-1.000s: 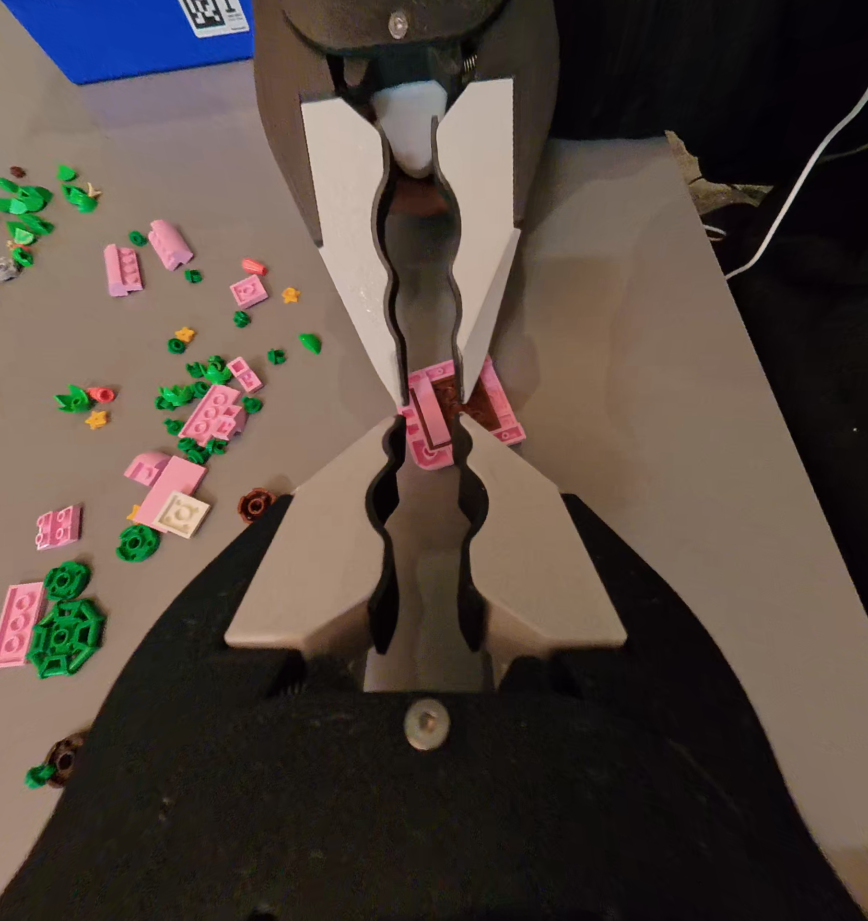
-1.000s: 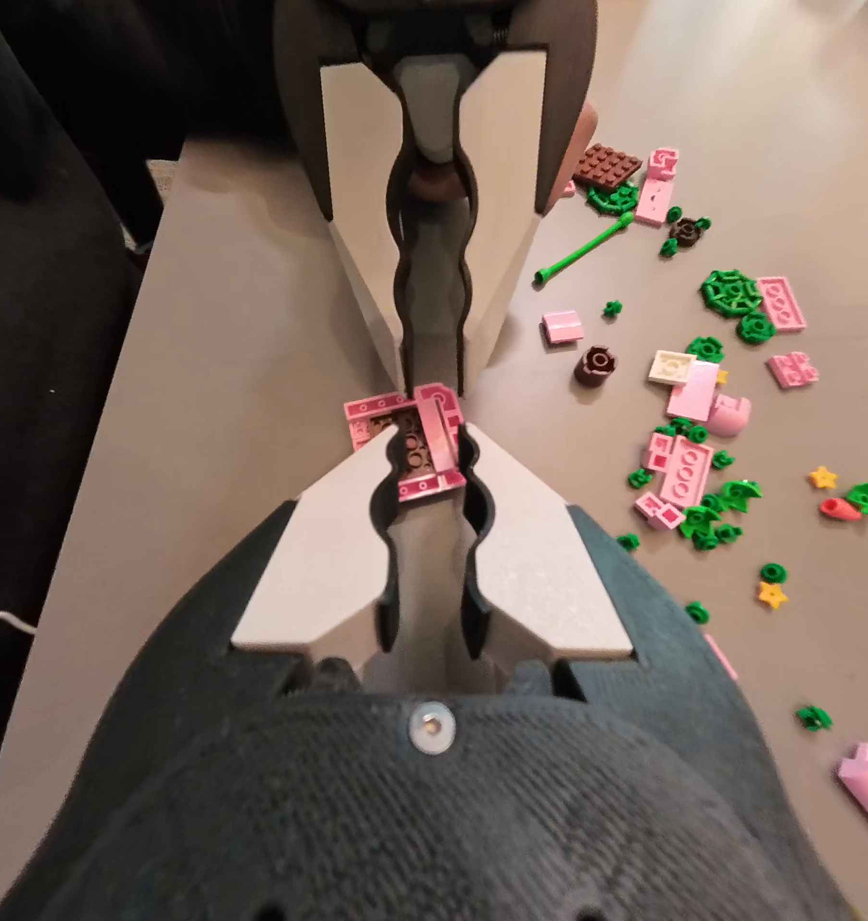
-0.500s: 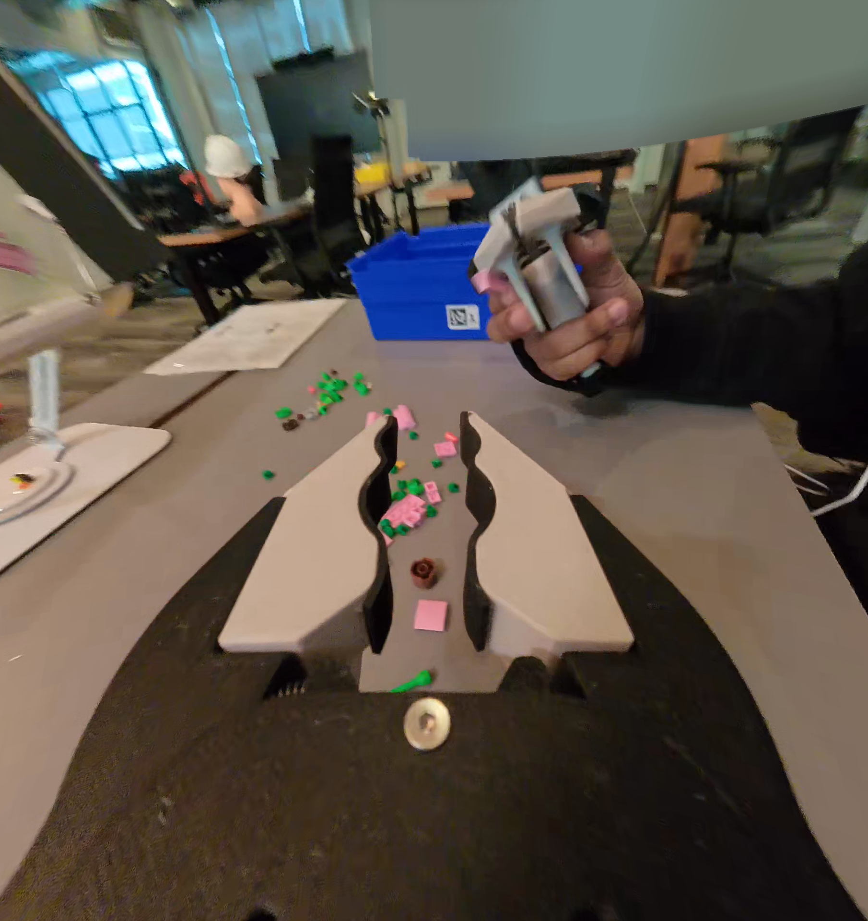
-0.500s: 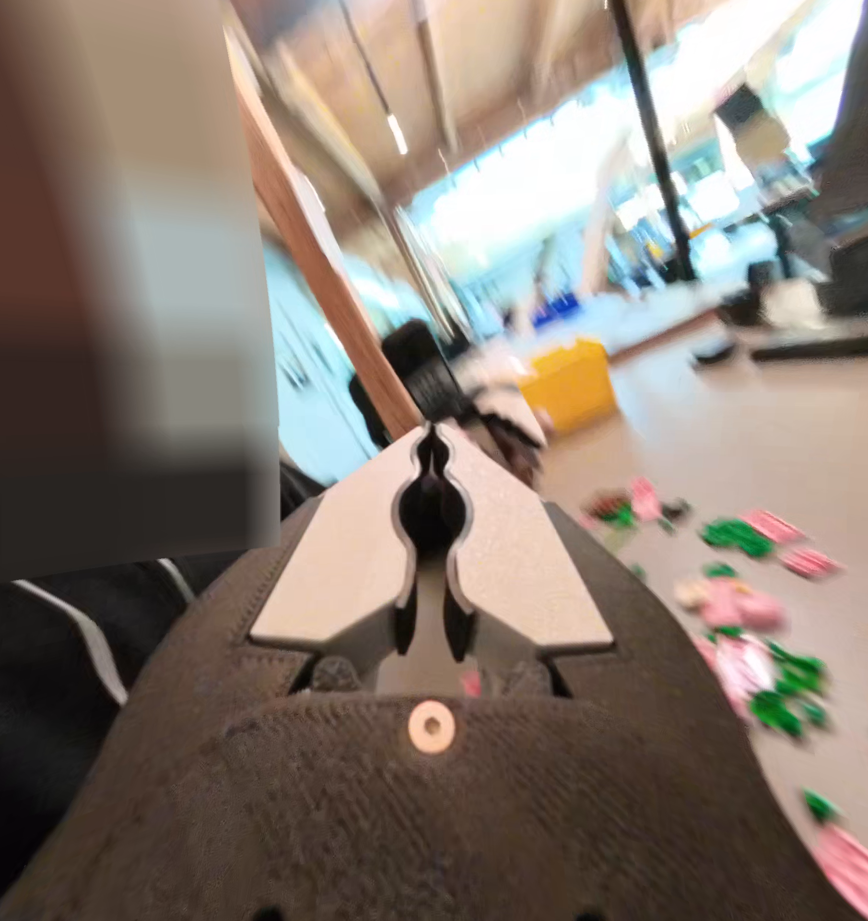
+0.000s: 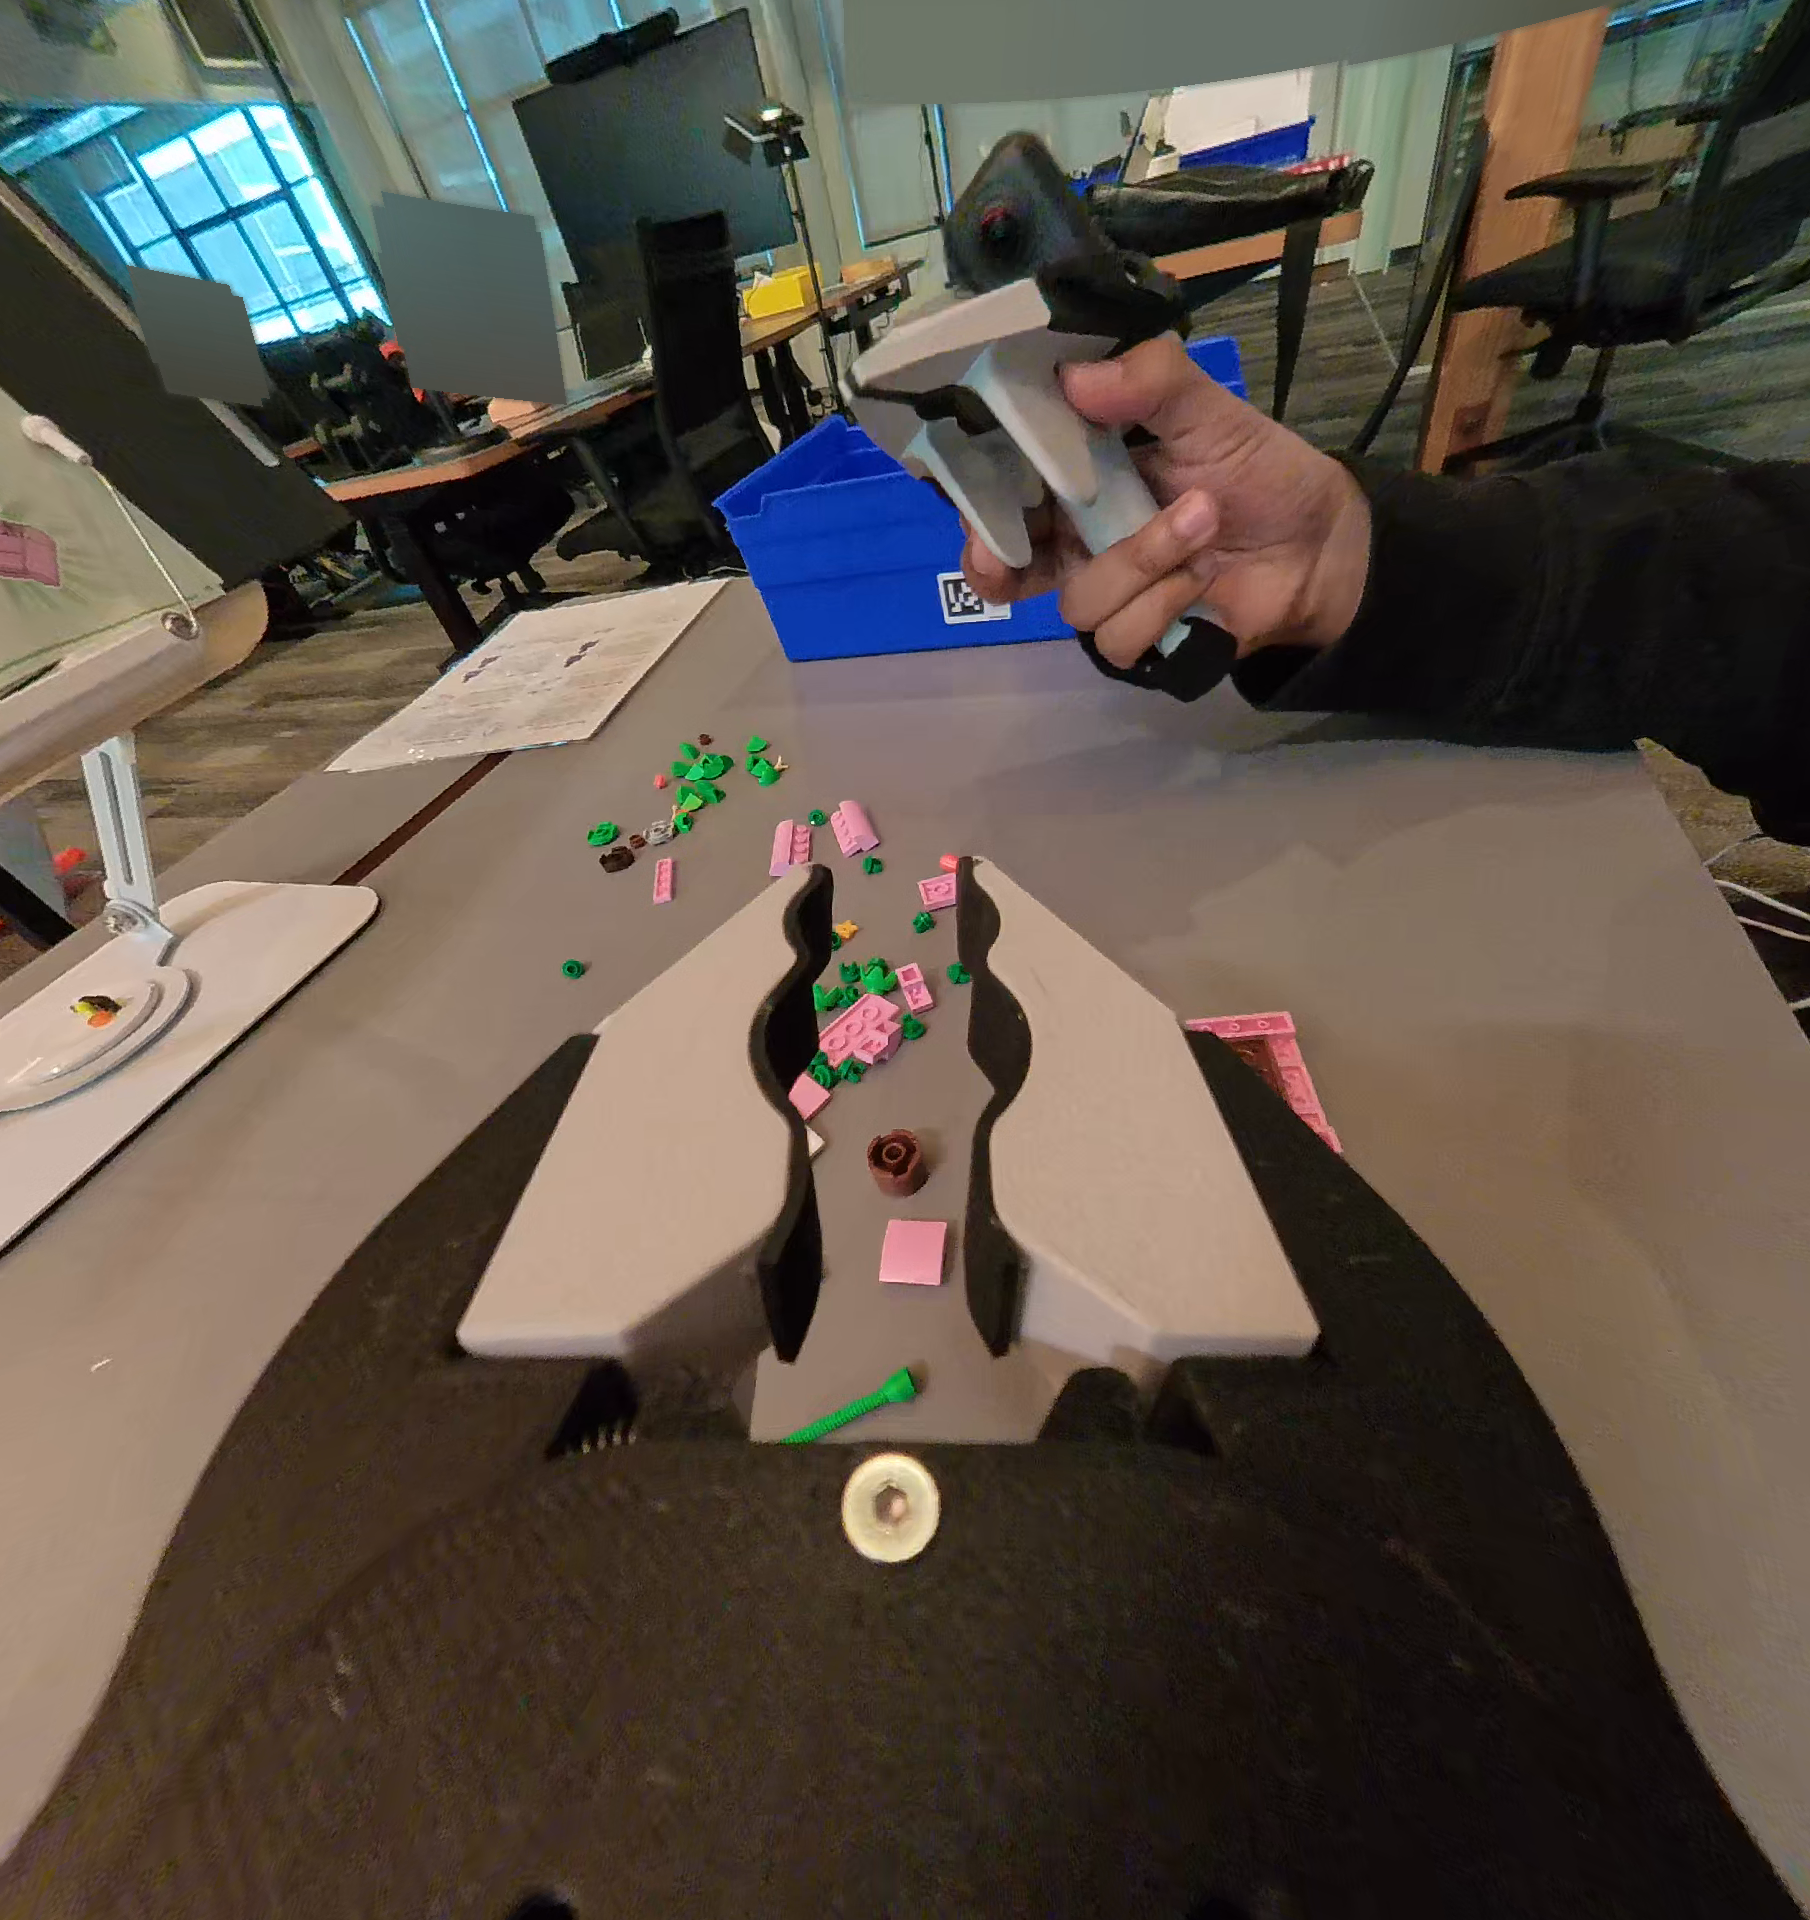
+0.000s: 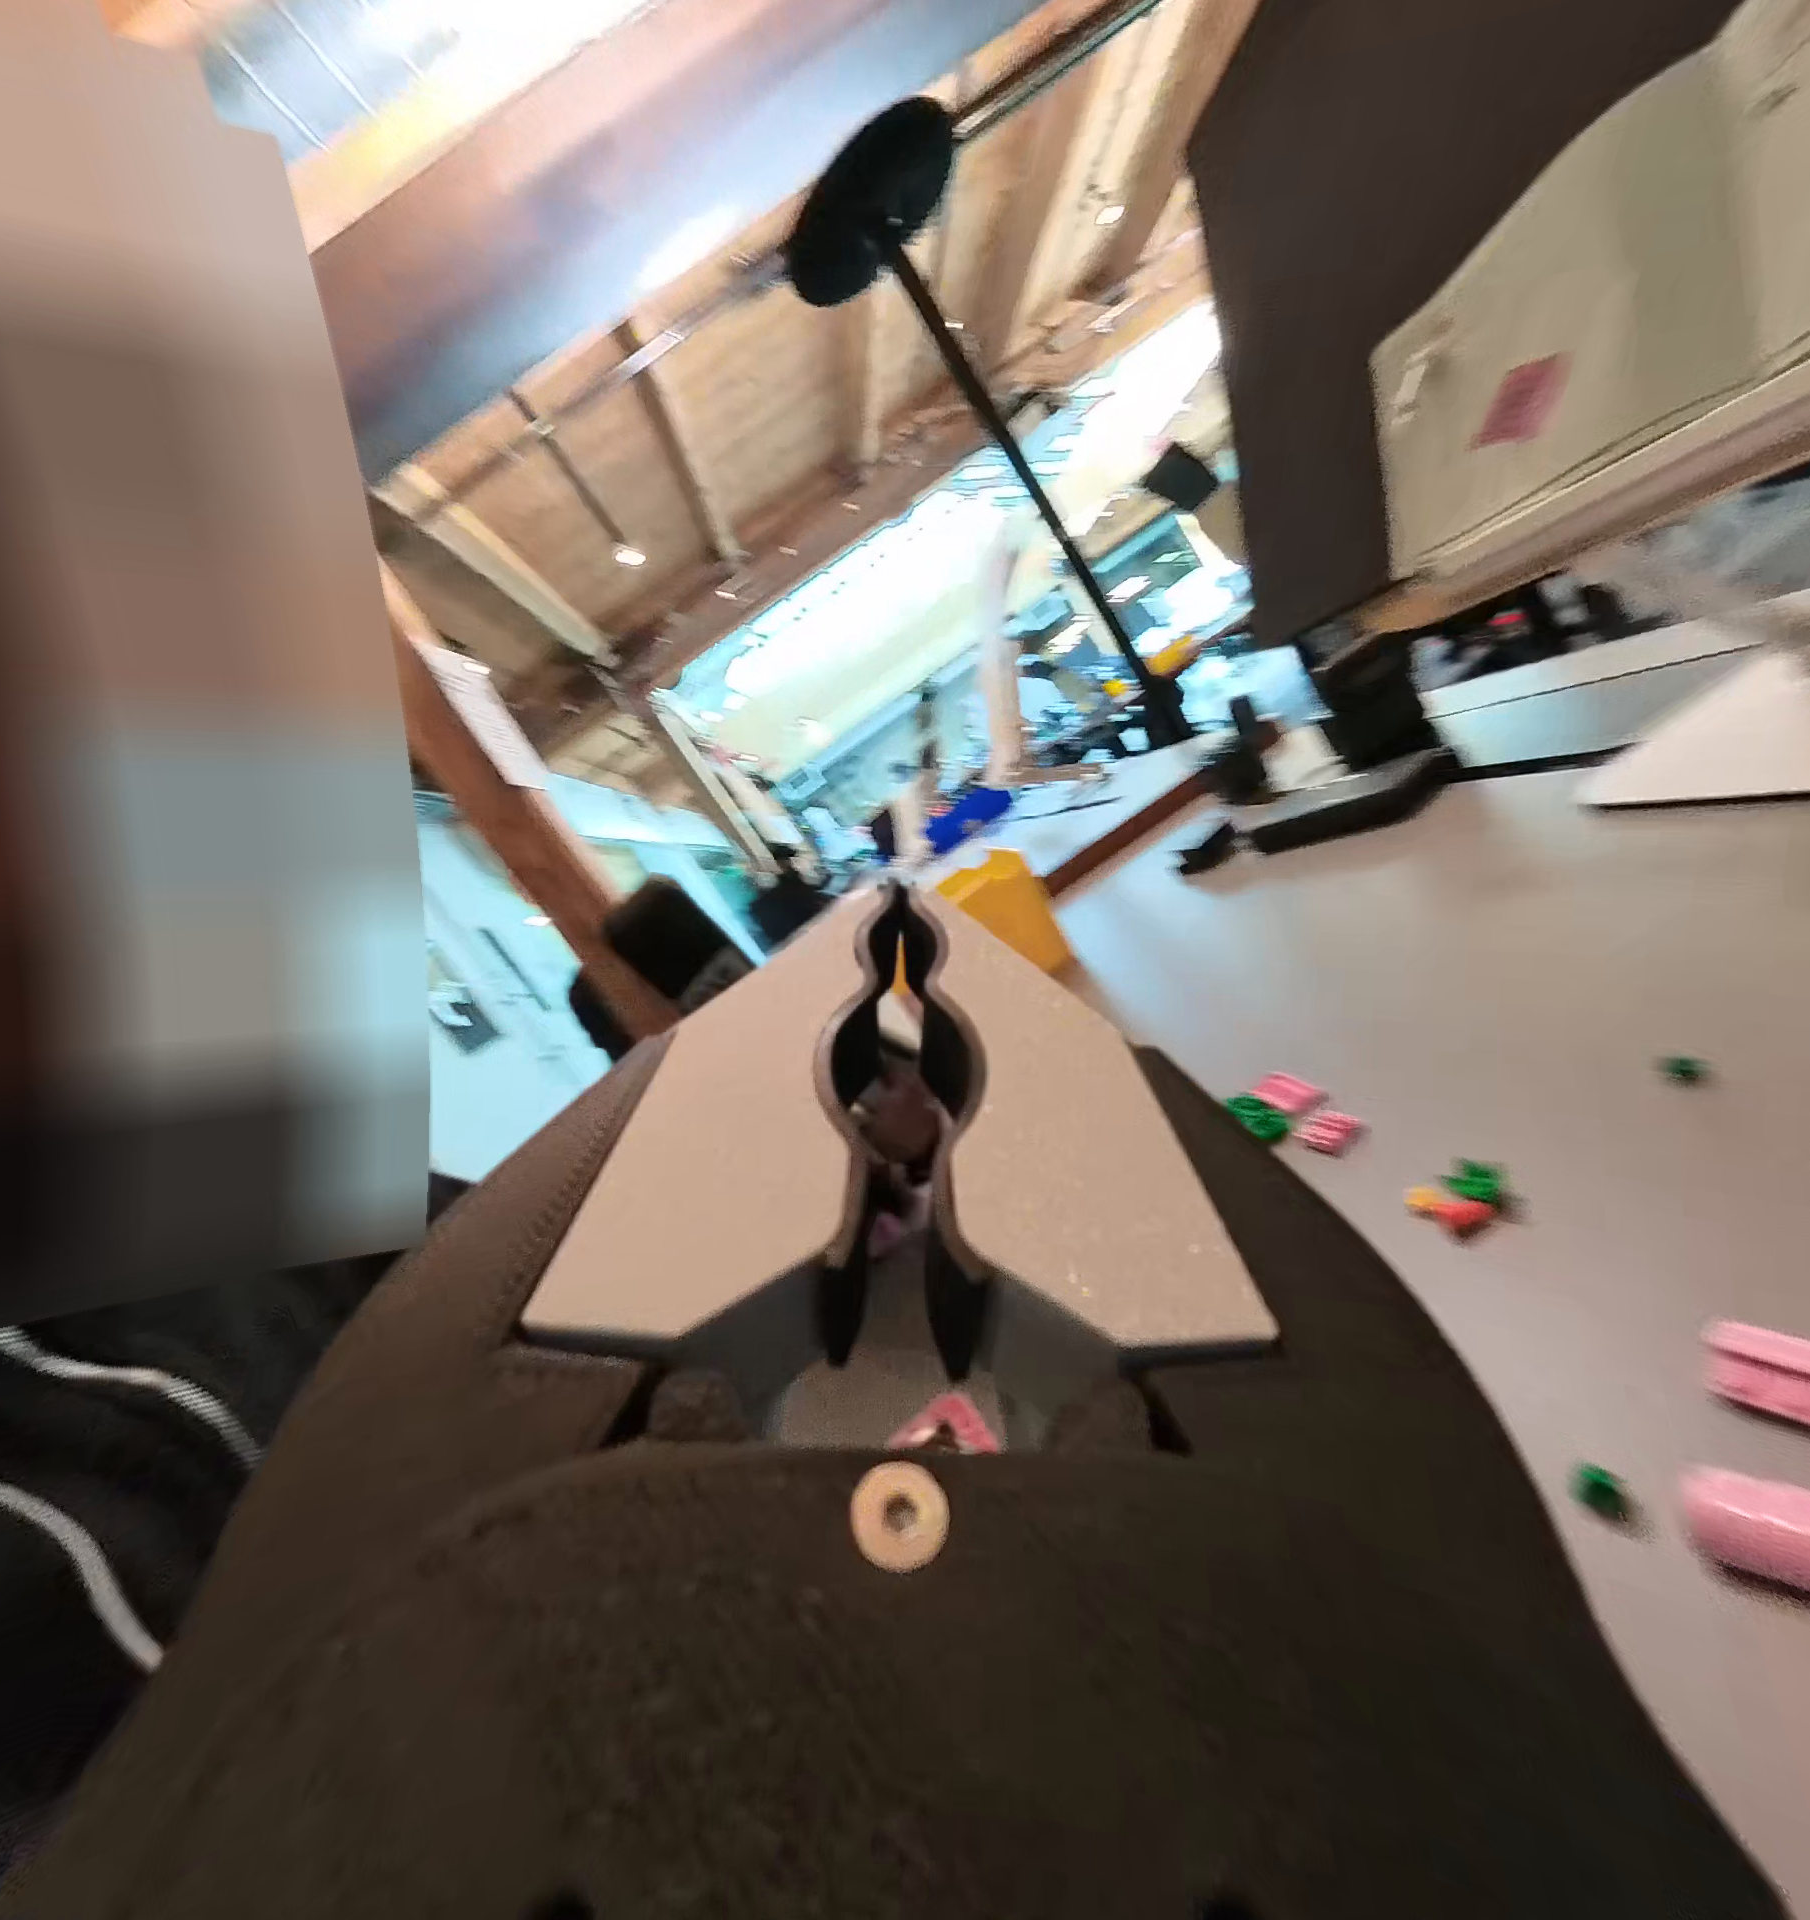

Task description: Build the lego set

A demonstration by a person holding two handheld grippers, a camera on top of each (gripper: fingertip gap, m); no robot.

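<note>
My left gripper (image 5: 890, 878) is open and empty, held low over the grey table (image 5: 1400, 935). Between its fingers I see a brown round piece (image 5: 896, 1158), a pink square tile (image 5: 913, 1252), a green stem (image 5: 859, 1403) and pink plates (image 5: 859, 1029). The pink and brown assembly (image 5: 1259, 1049) lies on the table, partly hidden behind the right finger. A hand holds my right gripper (image 5: 859, 384) up in the air, tilted; its own blurred view shows the gripper (image 6: 896, 904) shut, with nothing seen at the tips.
Small green and pink pieces (image 5: 703, 779) are scattered over the table's middle. A blue bin (image 5: 859, 551) stands at the back, a paper sheet (image 5: 537, 675) at back left, and a white stand base (image 5: 205, 966) at left. Pink pieces (image 6: 1784, 1382) lie at right.
Both grippers have left the pink and brown assembly, which now lies on the table. The left pulled back and levelled out. The right rose into the air and shut.
</note>
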